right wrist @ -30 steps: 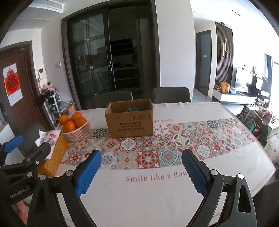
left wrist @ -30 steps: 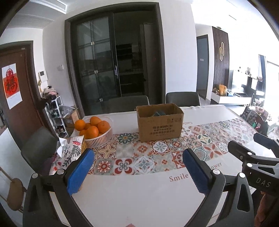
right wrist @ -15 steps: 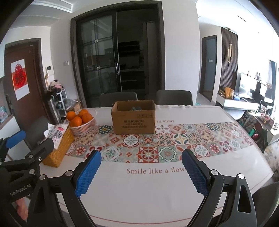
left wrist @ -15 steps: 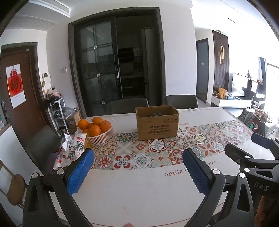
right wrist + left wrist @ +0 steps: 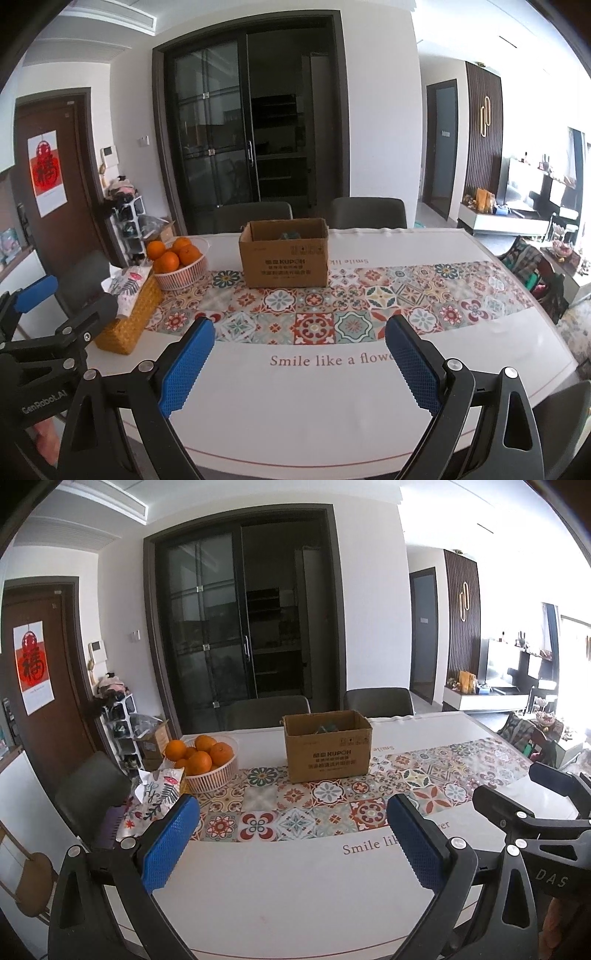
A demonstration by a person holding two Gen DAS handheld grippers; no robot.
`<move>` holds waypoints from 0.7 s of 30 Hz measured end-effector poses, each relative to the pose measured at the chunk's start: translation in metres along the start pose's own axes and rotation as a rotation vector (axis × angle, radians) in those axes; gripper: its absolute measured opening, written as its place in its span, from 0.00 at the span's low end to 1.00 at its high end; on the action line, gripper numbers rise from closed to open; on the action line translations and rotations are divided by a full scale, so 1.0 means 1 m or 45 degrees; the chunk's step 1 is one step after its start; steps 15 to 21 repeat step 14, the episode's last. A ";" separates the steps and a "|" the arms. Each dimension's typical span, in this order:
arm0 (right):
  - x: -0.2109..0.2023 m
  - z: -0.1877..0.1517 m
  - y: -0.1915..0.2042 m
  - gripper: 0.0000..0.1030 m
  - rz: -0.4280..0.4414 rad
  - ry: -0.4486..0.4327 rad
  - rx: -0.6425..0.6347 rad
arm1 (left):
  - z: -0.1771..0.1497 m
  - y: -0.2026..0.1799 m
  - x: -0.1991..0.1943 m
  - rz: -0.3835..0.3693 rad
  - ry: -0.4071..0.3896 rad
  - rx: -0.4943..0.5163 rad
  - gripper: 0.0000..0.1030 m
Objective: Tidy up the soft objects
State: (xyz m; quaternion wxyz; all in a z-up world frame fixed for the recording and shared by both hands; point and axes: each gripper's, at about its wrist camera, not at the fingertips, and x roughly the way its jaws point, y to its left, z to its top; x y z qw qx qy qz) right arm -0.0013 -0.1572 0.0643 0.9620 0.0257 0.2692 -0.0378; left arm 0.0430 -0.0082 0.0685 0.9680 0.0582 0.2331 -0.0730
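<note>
An open cardboard box (image 5: 328, 746) (image 5: 283, 254) stands at the far middle of the table, on the patterned runner. Something dark teal (image 5: 290, 235) lies inside it, mostly hidden by the box wall. My left gripper (image 5: 293, 843) hangs open over the table's near edge, nothing between its blue pads. My right gripper (image 5: 300, 363) is also open and empty, well short of the box. Each gripper shows at the edge of the other's view: the right gripper (image 5: 532, 805) and the left gripper (image 5: 62, 306).
A white basket of oranges (image 5: 211, 771) (image 5: 181, 271) sits left of the box. A woven yellow tissue holder (image 5: 127, 325) with a floral cloth stands at the table's left edge. Grey chairs (image 5: 367, 212) line the far side and left.
Both grippers have drawn back from the box and risen a little, so the box looks smaller and the table's near edge has come into view. The jaws have stayed open.
</note>
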 end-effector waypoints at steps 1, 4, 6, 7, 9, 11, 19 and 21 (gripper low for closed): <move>0.000 0.000 0.002 0.92 0.001 0.000 -0.002 | 0.000 0.000 0.000 0.001 -0.001 -0.001 1.00; 0.001 0.000 0.002 0.92 0.004 -0.003 0.001 | 0.000 0.001 0.000 -0.005 0.003 -0.005 1.00; 0.001 0.000 0.003 0.92 0.005 -0.002 -0.002 | 0.000 0.002 0.000 -0.003 0.003 -0.008 1.00; 0.000 0.000 0.003 0.92 0.006 0.000 -0.003 | 0.000 0.002 0.001 -0.002 0.004 -0.008 1.00; 0.001 0.000 0.003 0.92 0.007 0.001 -0.003 | -0.001 0.003 0.000 -0.003 0.005 -0.010 1.00; 0.001 0.000 0.003 0.92 0.010 0.003 -0.005 | -0.001 0.003 0.000 0.000 0.004 -0.008 1.00; 0.001 0.000 0.005 0.92 0.010 0.003 -0.006 | -0.003 0.003 0.000 0.001 0.004 -0.010 1.00; 0.001 0.000 0.005 0.92 0.010 0.003 -0.006 | -0.003 0.003 0.000 0.001 0.004 -0.010 1.00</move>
